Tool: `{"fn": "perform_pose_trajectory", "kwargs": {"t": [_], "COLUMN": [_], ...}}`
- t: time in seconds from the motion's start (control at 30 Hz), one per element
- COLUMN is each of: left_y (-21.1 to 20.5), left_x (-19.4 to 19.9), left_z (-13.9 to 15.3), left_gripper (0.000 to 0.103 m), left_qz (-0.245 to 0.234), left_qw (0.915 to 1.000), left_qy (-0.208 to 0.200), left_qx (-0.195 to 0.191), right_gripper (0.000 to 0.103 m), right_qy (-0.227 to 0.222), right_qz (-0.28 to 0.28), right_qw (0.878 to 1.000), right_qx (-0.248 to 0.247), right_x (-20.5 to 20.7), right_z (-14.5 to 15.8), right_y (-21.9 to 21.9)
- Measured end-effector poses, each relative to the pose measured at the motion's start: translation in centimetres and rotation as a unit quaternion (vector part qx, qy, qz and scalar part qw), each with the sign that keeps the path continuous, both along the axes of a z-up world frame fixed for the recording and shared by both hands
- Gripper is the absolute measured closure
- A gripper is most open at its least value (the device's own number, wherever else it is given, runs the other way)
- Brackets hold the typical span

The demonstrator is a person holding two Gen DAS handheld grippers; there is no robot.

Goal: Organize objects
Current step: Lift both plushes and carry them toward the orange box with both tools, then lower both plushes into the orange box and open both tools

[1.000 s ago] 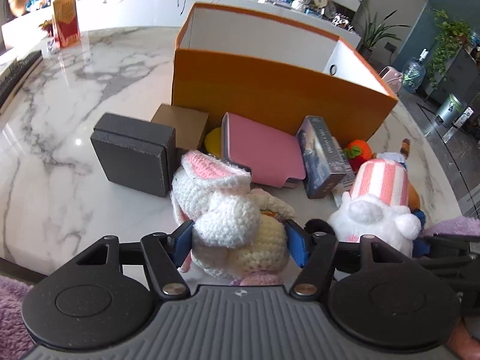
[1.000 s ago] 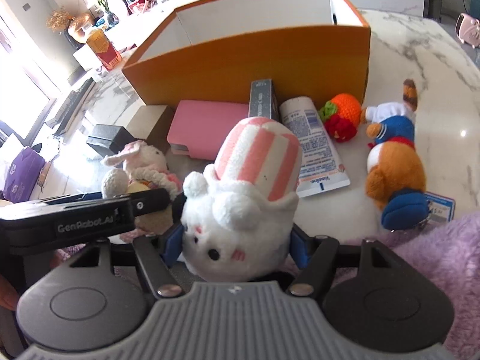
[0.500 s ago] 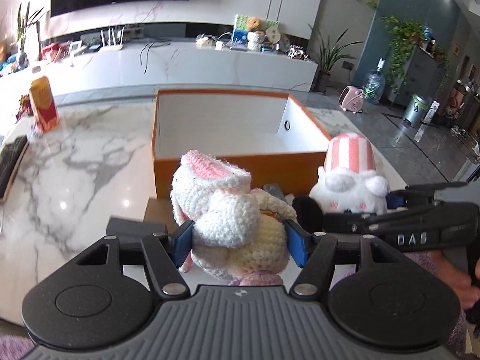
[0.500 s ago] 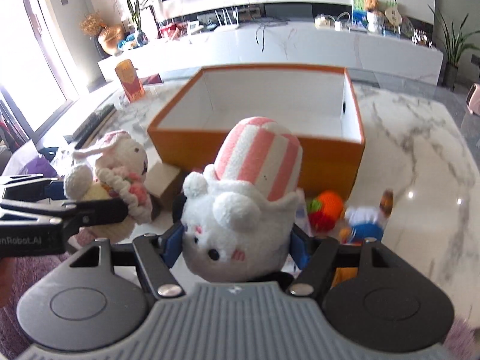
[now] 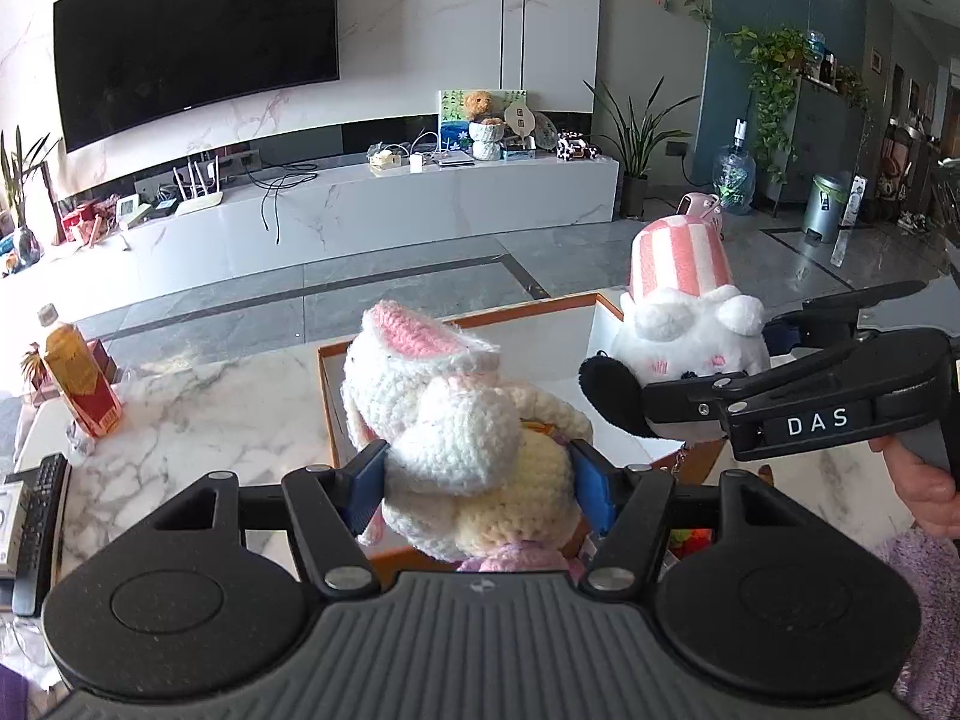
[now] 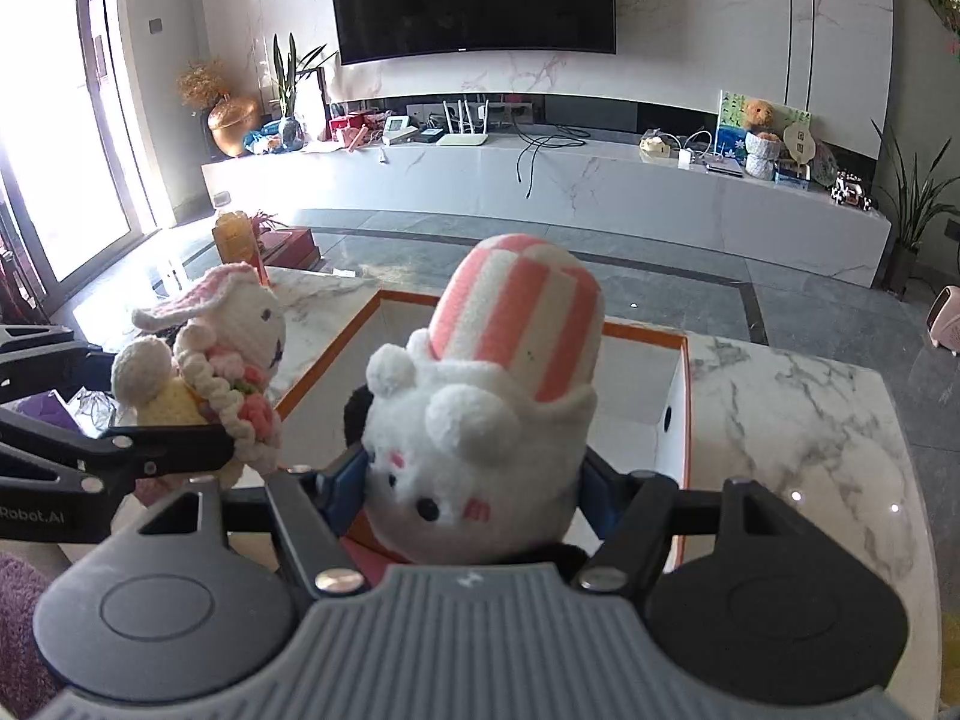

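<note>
My left gripper (image 5: pixel 480 495) is shut on a crocheted white rabbit (image 5: pixel 456 420) with pink ears; the rabbit also shows in the right wrist view (image 6: pixel 210 360). My right gripper (image 6: pixel 474 495) is shut on a white plush with a pink-striped hat (image 6: pixel 492 396), also in the left wrist view (image 5: pixel 684 324). Both toys are held high, side by side, over the near edge of the open orange box (image 6: pixel 675 414), whose white inside shows below them (image 5: pixel 336 396).
The box stands on a white marble table (image 6: pixel 810 420). A bottle of yellow drink (image 5: pixel 78 378) stands at the table's far left, a black remote (image 5: pixel 39 516) at the left edge. A pink object (image 6: pixel 369 561) lies below the right gripper.
Both grippers have risen from the table with their toys and moved forward over the box's near edge. The objects left on the table have dropped out of view.
</note>
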State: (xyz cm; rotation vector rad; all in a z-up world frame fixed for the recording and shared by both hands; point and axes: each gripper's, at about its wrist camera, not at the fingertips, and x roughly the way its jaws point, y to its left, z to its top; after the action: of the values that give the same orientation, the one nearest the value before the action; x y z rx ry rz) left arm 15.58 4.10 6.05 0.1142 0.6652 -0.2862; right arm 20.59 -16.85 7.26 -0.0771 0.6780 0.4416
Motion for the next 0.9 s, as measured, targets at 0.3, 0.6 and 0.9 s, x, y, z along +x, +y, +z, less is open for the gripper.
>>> {"fn": "perform_pose_trajectory", "kwargs": {"t": [0.3, 0.6, 0.9], "left_y": [-0.4, -0.2, -1.2], "left_x": [5.4, 9.3, 10.4], "left_z": [-1.0, -4.2, -8.7], "left_gripper": [0.029, 0.029, 0.028], "left_qz": [-0.025, -0.068, -0.103], "left_qw": [0.999, 0.9922, 0.9728], "left_qy": [0.015, 0.077, 0.145], "left_qx": [0.033, 0.071, 0.149], "right_gripper": [0.032, 0.032, 0.031], "right_qy": [0.024, 0.116, 0.226], "right_qz": [-0.007, 0.006, 0.084], "right_qw": [1.0, 0.993, 0.97], "right_qx": [0.008, -0.003, -0.02], "right_x": [8.3, 13.6, 15.8], "right_z": [-1.5, -7.4, -12.7], "right_y": [1.8, 3.4, 5.6]}}
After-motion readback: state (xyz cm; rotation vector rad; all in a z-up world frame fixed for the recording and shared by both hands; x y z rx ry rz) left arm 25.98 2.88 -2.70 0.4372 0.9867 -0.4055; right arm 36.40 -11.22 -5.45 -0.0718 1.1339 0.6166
